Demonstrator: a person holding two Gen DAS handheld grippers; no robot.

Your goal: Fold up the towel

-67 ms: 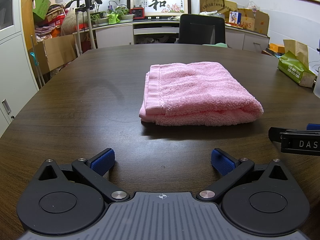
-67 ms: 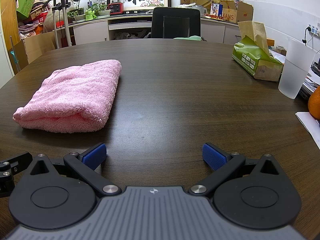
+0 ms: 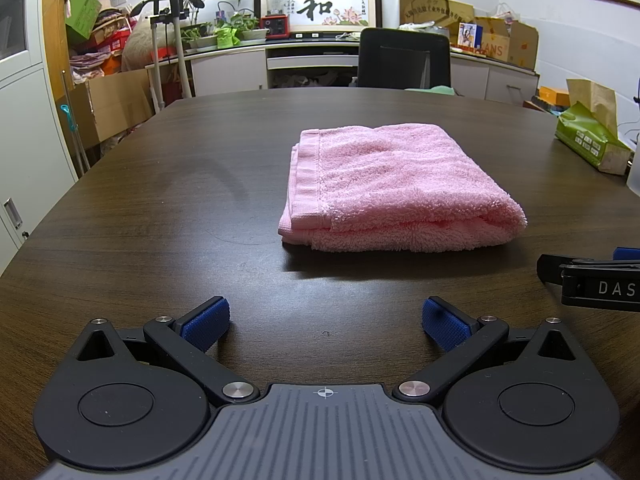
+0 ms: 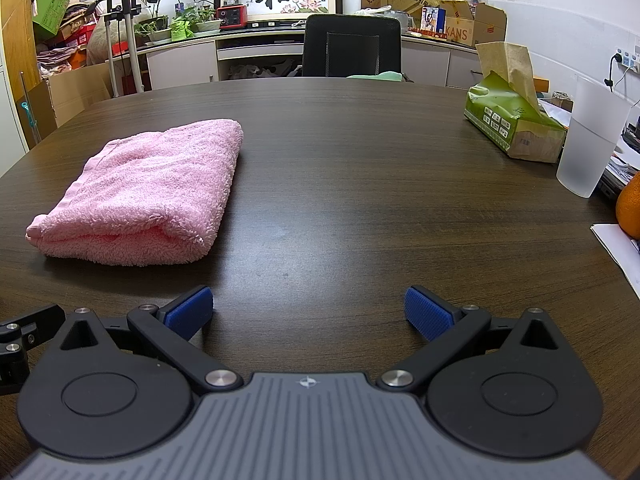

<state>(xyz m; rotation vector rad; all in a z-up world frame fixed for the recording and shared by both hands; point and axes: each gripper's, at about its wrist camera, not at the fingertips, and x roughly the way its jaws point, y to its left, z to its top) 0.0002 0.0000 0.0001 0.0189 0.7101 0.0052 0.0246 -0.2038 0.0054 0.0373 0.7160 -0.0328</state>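
- The pink towel (image 3: 396, 184) lies folded into a thick, soft rectangle on the dark table (image 3: 160, 208), straight ahead of the left gripper (image 3: 326, 322) and well apart from it.
- Its terry pile looks fluffy and looped; a flat woven band runs along the left edge, and the near side shows rounded, stacked folds.
- From the right wrist view the same towel (image 4: 148, 188) sits off to the left, its nearest corner a plump rolled fold, with bare wood between it and the right gripper (image 4: 308, 312).
- The left gripper's jaws are spread wide and released, nothing between them; the blue pads (image 3: 206, 322) have a fine ribbed, grippy texture on black angular arms.
- The right gripper's jaws are spread wide too and empty, blue ribbed pads (image 4: 428, 312) over the tabletop.
- The table is a dark brown wood-grain surface with a curved far edge and a dull sheen.
- At the right side stands a green tissue box (image 4: 516, 124), a crumpled brownish sheet rising from its top.
- Just beside it stands a frosted, translucent plastic cup (image 4: 588, 144), tapering downward.
- An orange (image 4: 630, 208), round and dimpled, peeks in at the right edge, resting on white paper (image 4: 616, 248).
- A black mesh-backed chair (image 4: 352, 46) stands behind the far edge of the table.
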